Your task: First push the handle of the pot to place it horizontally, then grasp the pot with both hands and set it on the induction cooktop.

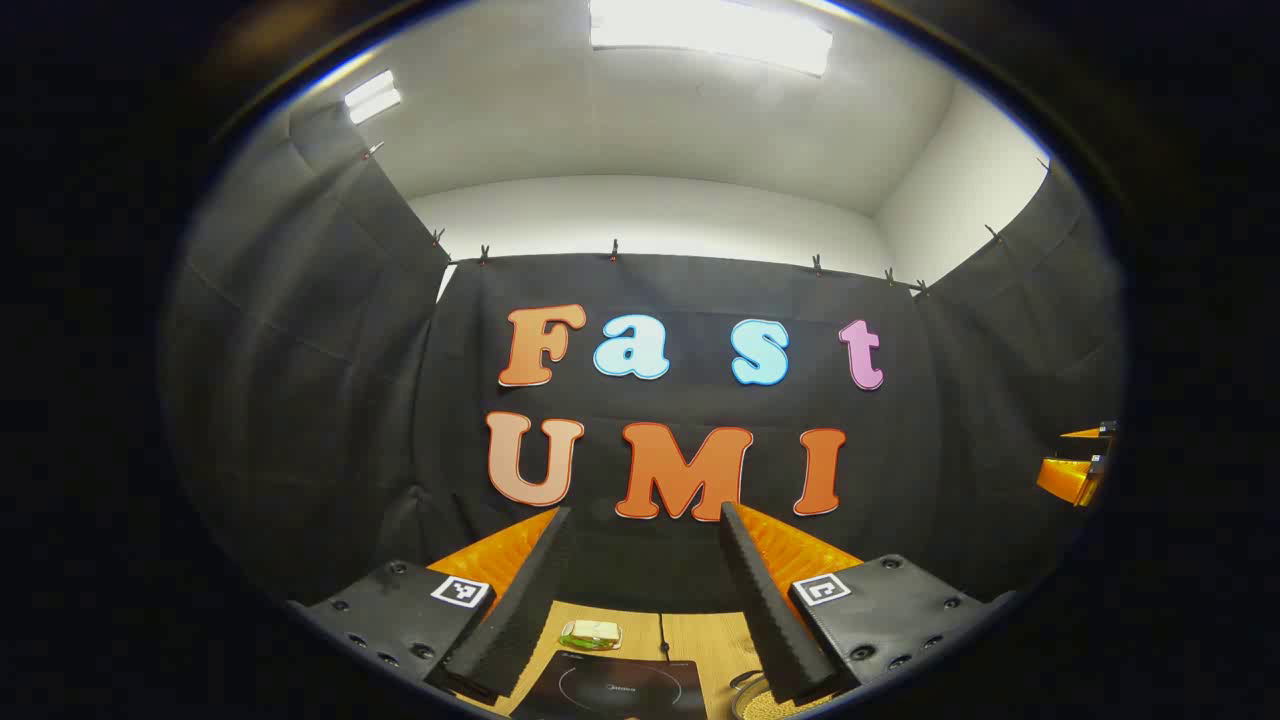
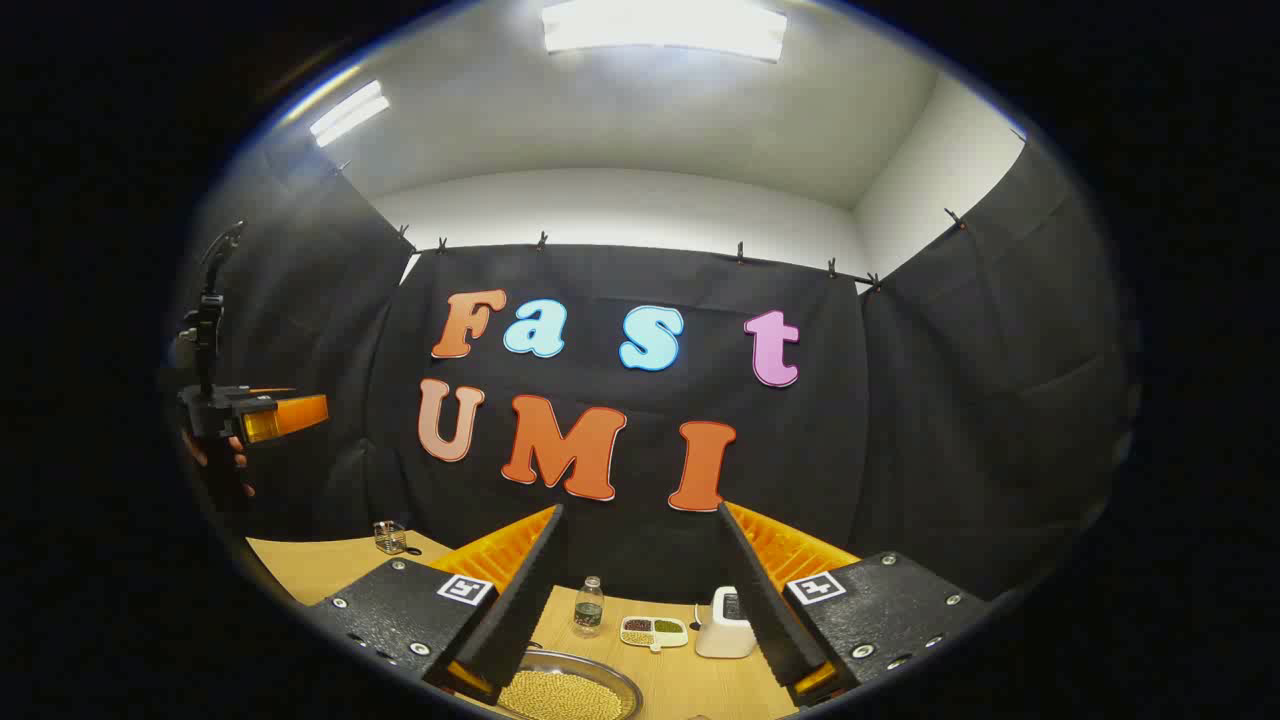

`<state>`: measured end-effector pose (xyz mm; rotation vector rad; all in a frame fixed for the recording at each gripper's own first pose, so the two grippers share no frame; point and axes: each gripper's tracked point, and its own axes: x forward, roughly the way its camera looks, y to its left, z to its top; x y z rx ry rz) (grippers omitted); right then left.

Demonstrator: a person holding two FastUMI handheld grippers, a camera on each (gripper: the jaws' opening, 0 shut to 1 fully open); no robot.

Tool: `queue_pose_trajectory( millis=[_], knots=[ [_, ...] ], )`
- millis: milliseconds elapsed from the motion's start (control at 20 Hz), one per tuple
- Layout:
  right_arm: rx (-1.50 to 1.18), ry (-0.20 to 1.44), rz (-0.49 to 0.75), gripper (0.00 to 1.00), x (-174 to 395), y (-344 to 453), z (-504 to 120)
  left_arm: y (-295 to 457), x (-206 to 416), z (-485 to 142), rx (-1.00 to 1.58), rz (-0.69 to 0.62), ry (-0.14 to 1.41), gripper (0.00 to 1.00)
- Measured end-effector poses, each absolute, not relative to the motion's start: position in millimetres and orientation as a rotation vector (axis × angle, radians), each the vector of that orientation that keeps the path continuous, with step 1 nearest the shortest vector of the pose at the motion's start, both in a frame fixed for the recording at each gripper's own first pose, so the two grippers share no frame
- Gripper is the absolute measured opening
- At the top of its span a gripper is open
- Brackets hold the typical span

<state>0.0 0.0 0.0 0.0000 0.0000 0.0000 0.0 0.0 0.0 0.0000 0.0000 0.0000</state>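
In the left gripper view the left gripper point(image 1: 645, 590) is held up above the table, its two fingers spread wide with nothing between them. Through the gap between them lies the induction cooktop point(image 1: 615, 688), flat on the wooden table point(image 1: 715, 645), with a small green and white object point(image 1: 590, 633) just beyond its far edge and a thin cable point(image 1: 662, 635) running back from it. Beside the right finger a curved rim of the pot point(image 1: 752, 692) peeks out, to the right of the cooktop and apart from it; its handle cannot be made out.

In the right gripper view the right gripper point(image 2: 640, 590) is likewise raised, fingers wide apart and holding nothing. Directly below its left finger sits the pot point(image 2: 570, 690), a round metal vessel filled with pale beans. Farther back on the table point(image 2: 310, 565) stand a small clear bottle point(image 2: 589, 606), a divided dish point(image 2: 654, 631) of dark and green grains, and a white appliance point(image 2: 724, 625). A small glass container point(image 2: 390, 537) stands near the table's far left corner. At the left edge a hand point(image 2: 215, 455) holds the other gripper aloft, well apart from the pot
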Motion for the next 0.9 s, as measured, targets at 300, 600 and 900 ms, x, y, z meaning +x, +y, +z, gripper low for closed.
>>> queue_pose_trajectory(
  millis=[300, 600, 900],
  knots=[
    [0.000, 0.016, -0.011, 0.92, 0, -5, 4, -5, 4, 12, -0.009, -0.020, 0.003, 0.95],
    [0.003, 0.039, 0.006, 0.92, 4, -4, 20, -19, 14, 25, -0.006, -0.058, 0.032, 0.95],
    [0.008, 0.022, -0.003, 0.92, 1, -8, 22, -12, 6, 26, 0.002, -0.051, 0.014, 0.95]
  ],
)
